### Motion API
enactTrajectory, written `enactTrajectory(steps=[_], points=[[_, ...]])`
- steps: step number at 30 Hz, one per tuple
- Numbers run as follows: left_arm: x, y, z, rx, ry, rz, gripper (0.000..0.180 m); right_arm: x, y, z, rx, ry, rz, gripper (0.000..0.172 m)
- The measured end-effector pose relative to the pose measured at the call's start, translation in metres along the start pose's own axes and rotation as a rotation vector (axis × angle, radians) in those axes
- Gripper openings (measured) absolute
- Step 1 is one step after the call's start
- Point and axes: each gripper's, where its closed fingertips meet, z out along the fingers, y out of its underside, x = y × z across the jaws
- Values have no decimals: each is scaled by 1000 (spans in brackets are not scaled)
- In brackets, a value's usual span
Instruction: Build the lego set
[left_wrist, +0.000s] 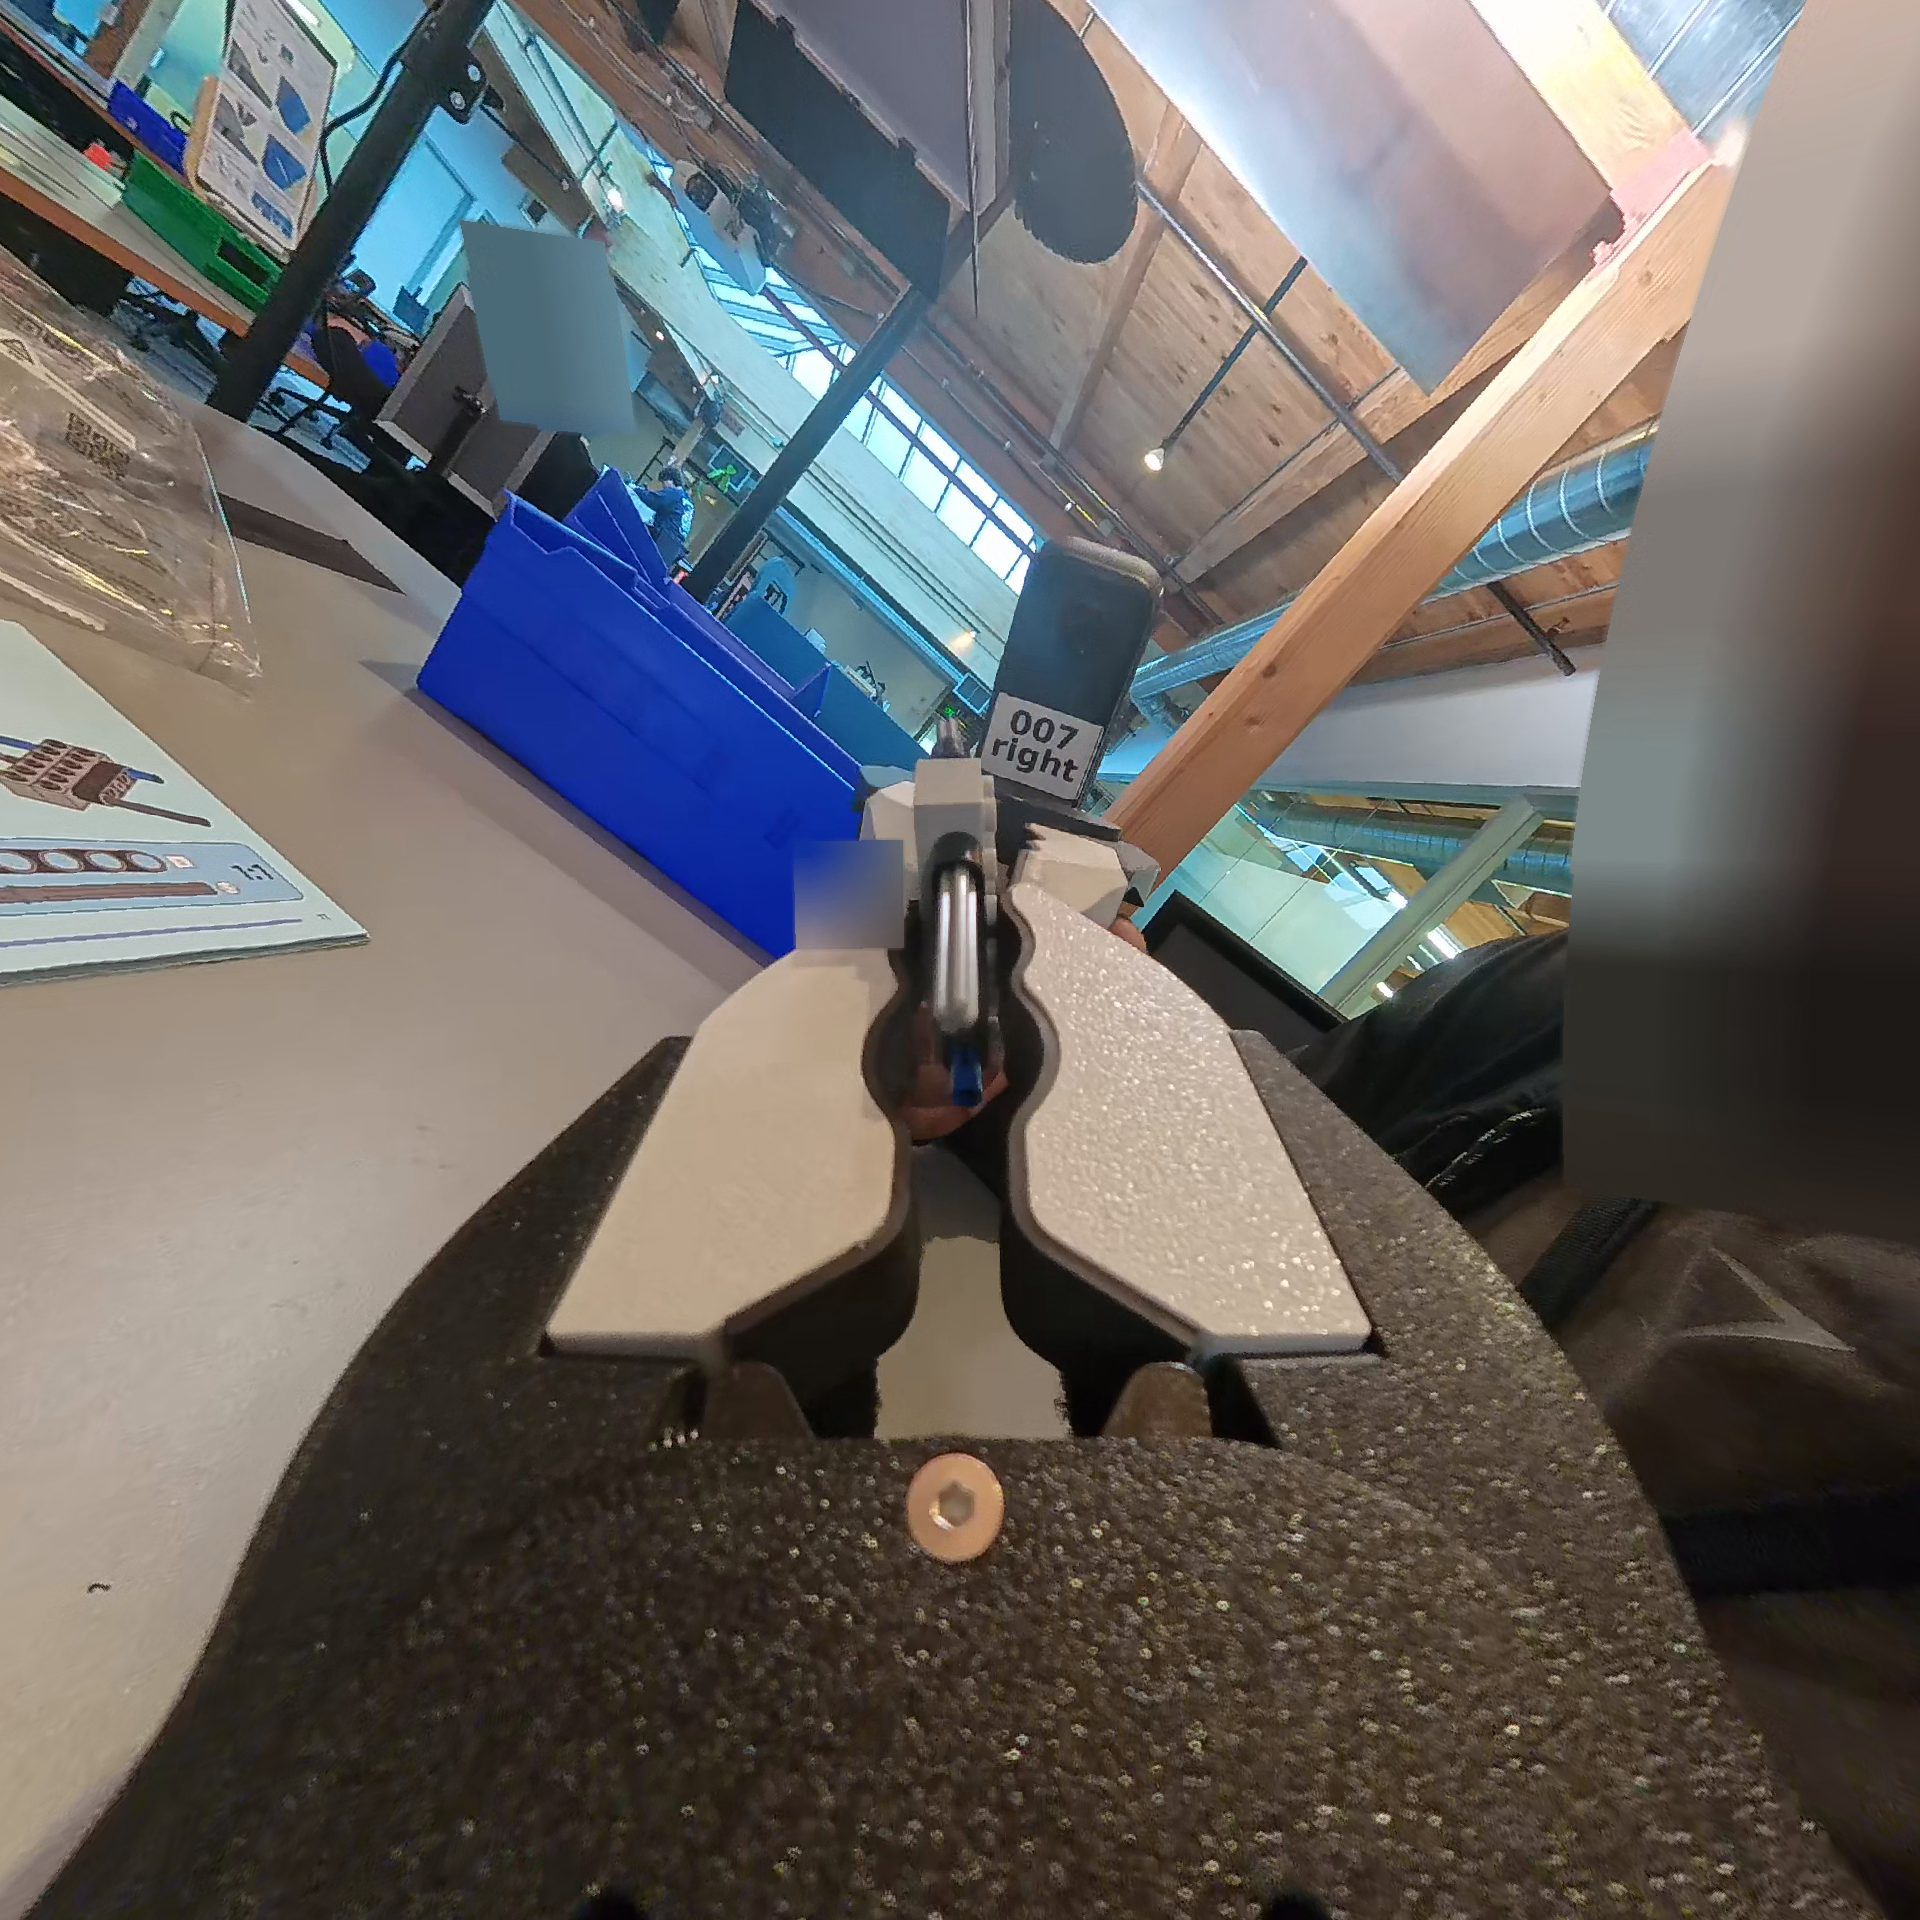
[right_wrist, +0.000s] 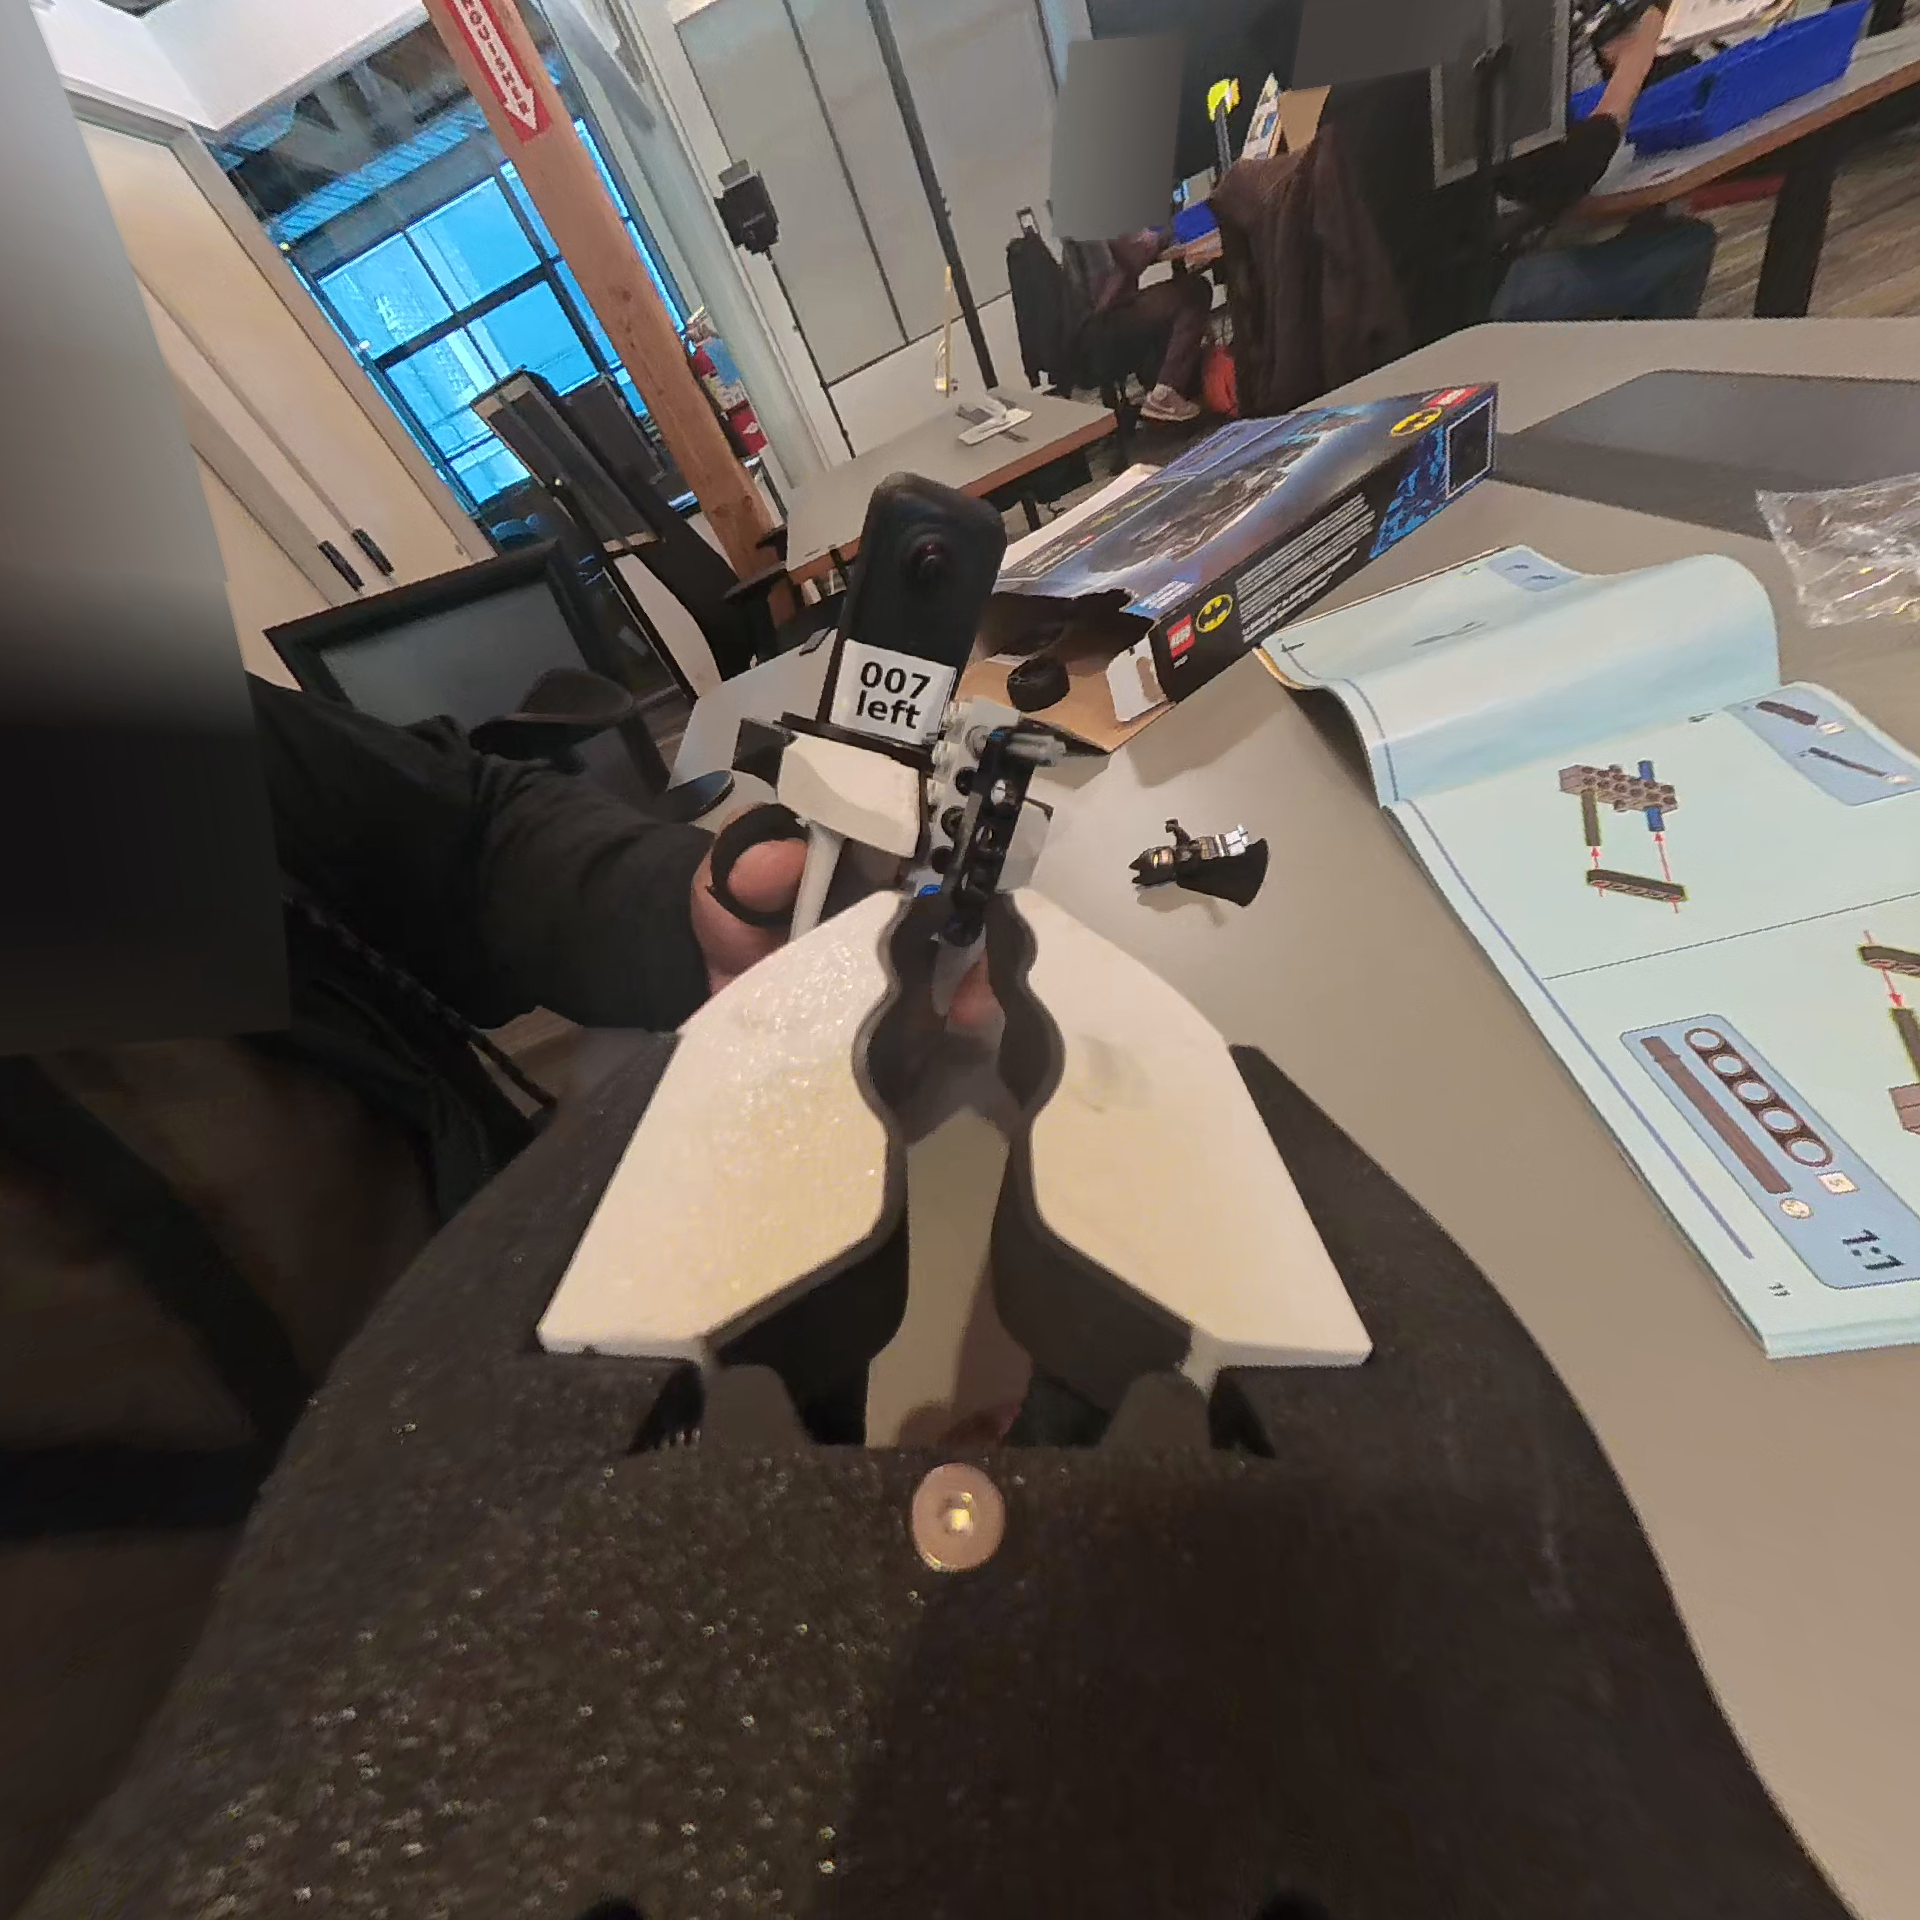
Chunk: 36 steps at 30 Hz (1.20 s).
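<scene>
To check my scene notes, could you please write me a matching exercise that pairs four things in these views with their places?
Things:
1. minifigure
2. cardboard box
3. blue bin
4. toy brick assembly

Places:
A. held up between the left claw and the right claw
B. lying with its end open, beyond the open booklet
C. lying on the bare table, between the booklet and the claws
D. standing on the table in the left wrist view

Pairs: 1-C, 2-B, 3-D, 4-A
</scene>
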Motion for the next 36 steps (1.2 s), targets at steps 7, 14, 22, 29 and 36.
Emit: enactTrajectory(steps=[7,14,22,29,36], points=[[1,-1,-1,8,10,-1,12,-1,-2,-1,2,-15,16,16],[2,-2,-1,14,14,0,12,-5,-2,-5,1,-72,54,17],[7,4,1,-30,24,50,12,-8,3,-4,-47,-113,102,16],[8,8,3,-62,17,80,12,-8,8,-4,-85,-108,105,8],[7,11,3,-77,9,85,12,-10,13,-3,-100,-143,138,8]])
